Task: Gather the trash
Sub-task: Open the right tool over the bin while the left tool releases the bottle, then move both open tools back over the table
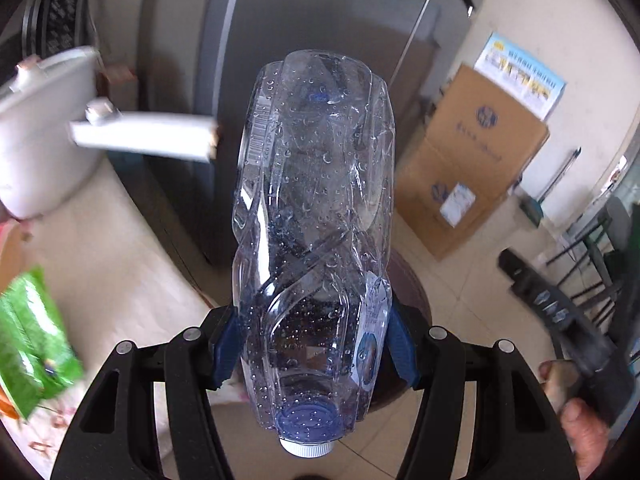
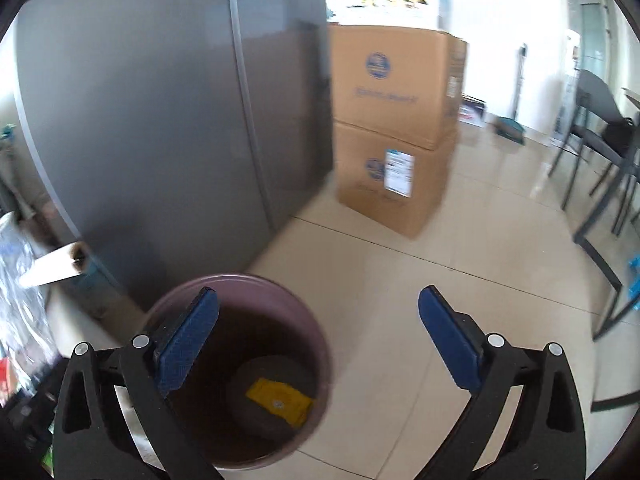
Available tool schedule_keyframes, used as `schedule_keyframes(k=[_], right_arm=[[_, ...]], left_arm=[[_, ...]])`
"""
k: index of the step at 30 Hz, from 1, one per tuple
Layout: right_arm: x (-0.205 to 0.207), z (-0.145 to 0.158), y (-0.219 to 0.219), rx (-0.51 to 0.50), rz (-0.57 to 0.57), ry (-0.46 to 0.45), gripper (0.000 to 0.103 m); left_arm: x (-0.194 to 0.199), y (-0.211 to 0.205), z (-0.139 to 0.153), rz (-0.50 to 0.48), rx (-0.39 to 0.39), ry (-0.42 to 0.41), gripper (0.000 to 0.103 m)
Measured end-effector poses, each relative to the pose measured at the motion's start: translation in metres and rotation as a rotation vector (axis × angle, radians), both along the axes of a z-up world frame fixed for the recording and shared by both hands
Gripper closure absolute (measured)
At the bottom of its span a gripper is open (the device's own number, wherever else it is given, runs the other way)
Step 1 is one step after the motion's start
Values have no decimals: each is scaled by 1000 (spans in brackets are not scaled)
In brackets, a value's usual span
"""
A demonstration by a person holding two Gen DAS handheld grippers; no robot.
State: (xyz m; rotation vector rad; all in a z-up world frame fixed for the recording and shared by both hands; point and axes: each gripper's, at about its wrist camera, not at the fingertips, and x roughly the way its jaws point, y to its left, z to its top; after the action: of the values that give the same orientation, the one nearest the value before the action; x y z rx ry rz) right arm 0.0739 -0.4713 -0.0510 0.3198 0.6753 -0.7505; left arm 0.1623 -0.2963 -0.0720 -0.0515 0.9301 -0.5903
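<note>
My left gripper (image 1: 314,344) is shut on a crushed clear plastic bottle (image 1: 316,216) with a blue-and-white cap end toward the camera; its blue pads (image 1: 224,350) press both sides. The bottle is held above the edge of a table, with a brown bin's rim (image 1: 416,304) showing just behind it. My right gripper (image 2: 318,336) is open and empty, above a round brown trash bin (image 2: 316,344) on the tiled floor. A yellow wrapper (image 2: 280,400) lies at the bin's bottom. The bottle shows blurred at the left edge of the right wrist view (image 2: 16,280).
A grey fridge (image 2: 160,120) stands behind the bin, with stacked cardboard boxes (image 2: 392,128) to its right. A white pot (image 1: 36,136), a paper roll (image 1: 144,140) and a green packet (image 1: 32,344) sit on the table. Chairs (image 2: 600,152) stand at right.
</note>
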Motion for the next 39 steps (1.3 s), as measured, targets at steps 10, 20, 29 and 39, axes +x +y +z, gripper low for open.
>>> schedule_keyframes(k=[10,20,29,39], right_arm=[[-7,0,-16,-22,-59,19,7],[-10,5,-11,-23,-29,1,7],[7,13,36,-73,83,1,7],[36,22,120,-102,268,-20,7]], left_arm=[[21,-41,-37,-12,-9,159,35],[11,-17,-17,83,54,44,22],[1,35,14,180,110,-103,18],[3,130,22,316,158,-123,17]])
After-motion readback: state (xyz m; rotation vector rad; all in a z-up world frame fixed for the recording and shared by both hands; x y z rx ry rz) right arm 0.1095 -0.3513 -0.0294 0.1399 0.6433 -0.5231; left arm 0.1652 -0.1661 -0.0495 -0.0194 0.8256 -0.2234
